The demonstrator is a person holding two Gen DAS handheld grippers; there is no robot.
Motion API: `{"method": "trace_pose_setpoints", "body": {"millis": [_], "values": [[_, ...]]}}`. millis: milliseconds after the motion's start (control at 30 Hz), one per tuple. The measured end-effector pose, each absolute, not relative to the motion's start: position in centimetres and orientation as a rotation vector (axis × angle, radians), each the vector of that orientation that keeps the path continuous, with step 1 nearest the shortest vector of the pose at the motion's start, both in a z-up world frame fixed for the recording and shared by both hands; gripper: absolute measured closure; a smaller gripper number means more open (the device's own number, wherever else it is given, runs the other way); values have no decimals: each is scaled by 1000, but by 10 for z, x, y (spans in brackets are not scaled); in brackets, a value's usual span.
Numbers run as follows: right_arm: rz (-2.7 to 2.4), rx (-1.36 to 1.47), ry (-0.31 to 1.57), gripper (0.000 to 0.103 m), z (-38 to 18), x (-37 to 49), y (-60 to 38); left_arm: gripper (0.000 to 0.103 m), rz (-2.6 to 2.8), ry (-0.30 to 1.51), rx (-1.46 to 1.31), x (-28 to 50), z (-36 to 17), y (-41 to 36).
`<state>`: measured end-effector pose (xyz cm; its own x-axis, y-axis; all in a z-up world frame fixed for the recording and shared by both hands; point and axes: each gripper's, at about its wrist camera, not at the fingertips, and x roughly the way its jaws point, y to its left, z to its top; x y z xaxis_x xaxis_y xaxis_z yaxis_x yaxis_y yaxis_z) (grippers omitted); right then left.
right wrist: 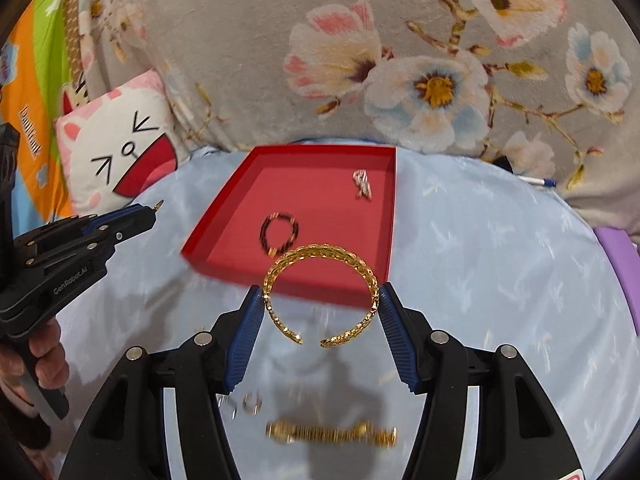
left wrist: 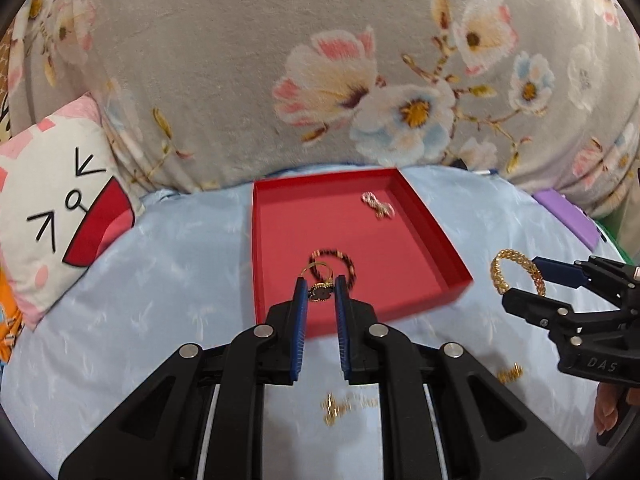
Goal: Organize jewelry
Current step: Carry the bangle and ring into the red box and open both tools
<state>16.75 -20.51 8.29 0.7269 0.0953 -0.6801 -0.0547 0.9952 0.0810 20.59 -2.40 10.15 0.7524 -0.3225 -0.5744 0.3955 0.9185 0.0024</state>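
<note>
A red tray [right wrist: 390, 216] is seen ahead of both grippers, already holding a dark beaded bracelet [right wrist: 280, 231] and a pale sparkly piece [right wrist: 362, 186]; these seem sorted. A gold cuff bangle [right wrist: 320, 292] is clamped between the pads of the right gripper [right wrist: 320, 300], just short of the tray's near wall. A small ring with a dark stone [left wrist: 320, 290] is pinched by the nearly closed left gripper [left wrist: 320, 292], over the tray's near edge. Blurred gold pieces [right wrist: 332, 434] are left on the blue cloth below the grippers, apparently unsorted.

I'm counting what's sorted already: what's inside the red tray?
Inside the red tray: a dark beaded bracelet and a pale sparkly piece. Its near edge is partly covered by the gold cuff.
</note>
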Motion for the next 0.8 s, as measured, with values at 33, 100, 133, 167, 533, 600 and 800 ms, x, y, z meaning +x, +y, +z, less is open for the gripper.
{"method": "trace_pose_setpoints", "body": {"millis": [33,100,133,167,533,600,800], "values": [[79,65,756,46,83,178,-206,90,-388,600,122,215,103,-25],[75,90,765,46,80,202,-207,90,-389,605,120,239,104,-32],[75,101,773,46,77,214,-208,90,-382,609,117,251,103,-34],[74,108,779,46,74,225,-208,90,-383,620,115,265,101,-38],[62,94,876,46,26,304,-199,90,-349,732,94,360,62,-55],[59,87,888,46,21,311,-197,90,-338,747,101,369,54,-57],[51,70,910,46,8,325,-194,90,-330,784,111,384,43,-62]]}}
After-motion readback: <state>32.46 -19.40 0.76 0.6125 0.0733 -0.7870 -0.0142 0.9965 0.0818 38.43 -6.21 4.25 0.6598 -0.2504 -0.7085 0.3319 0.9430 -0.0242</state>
